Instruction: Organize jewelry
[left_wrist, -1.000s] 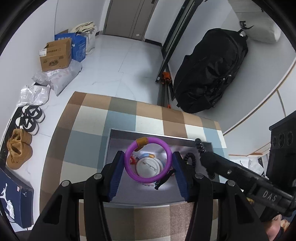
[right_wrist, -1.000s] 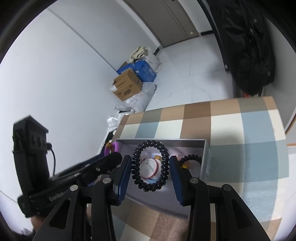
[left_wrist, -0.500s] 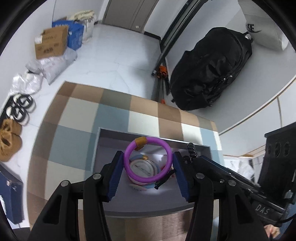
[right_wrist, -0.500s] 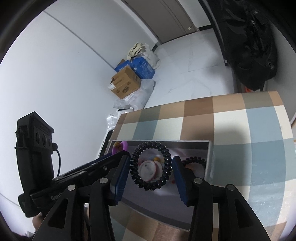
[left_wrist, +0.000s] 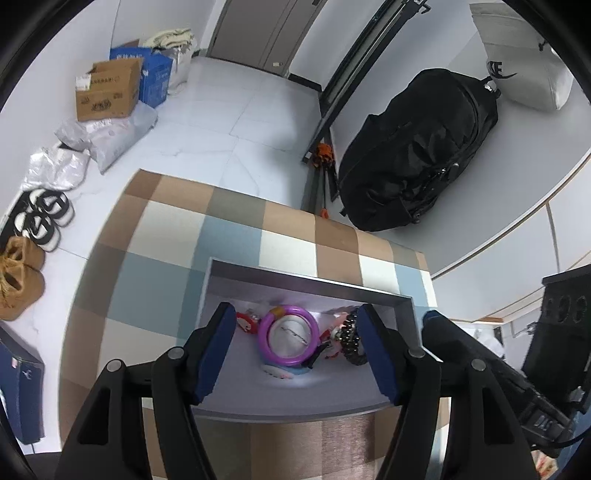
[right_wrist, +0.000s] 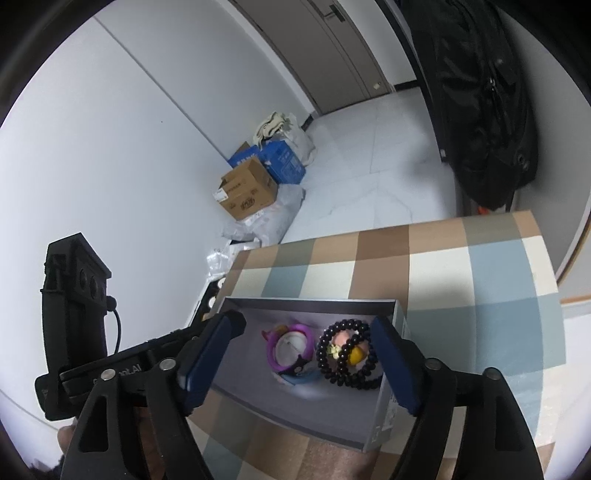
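Left gripper (left_wrist: 295, 347) jaws just opening wide, empty: purple bangle (left_wrist: 289, 340) now lying in grey box (left_wrist: 295, 275). Right gripper (right_wrist: 306, 354) likewise spreading, black bead bracelet (right_wrist: 347, 353) lying right of bangle. Both drops look done.

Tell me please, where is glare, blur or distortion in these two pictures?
Left wrist view: a bright glare patch on the box floor washes out the small pieces near the purple ring; strong fisheye bending, dark corners. Right wrist view: the same bending curves the wall; the black bead bracelet is fairly sharp.
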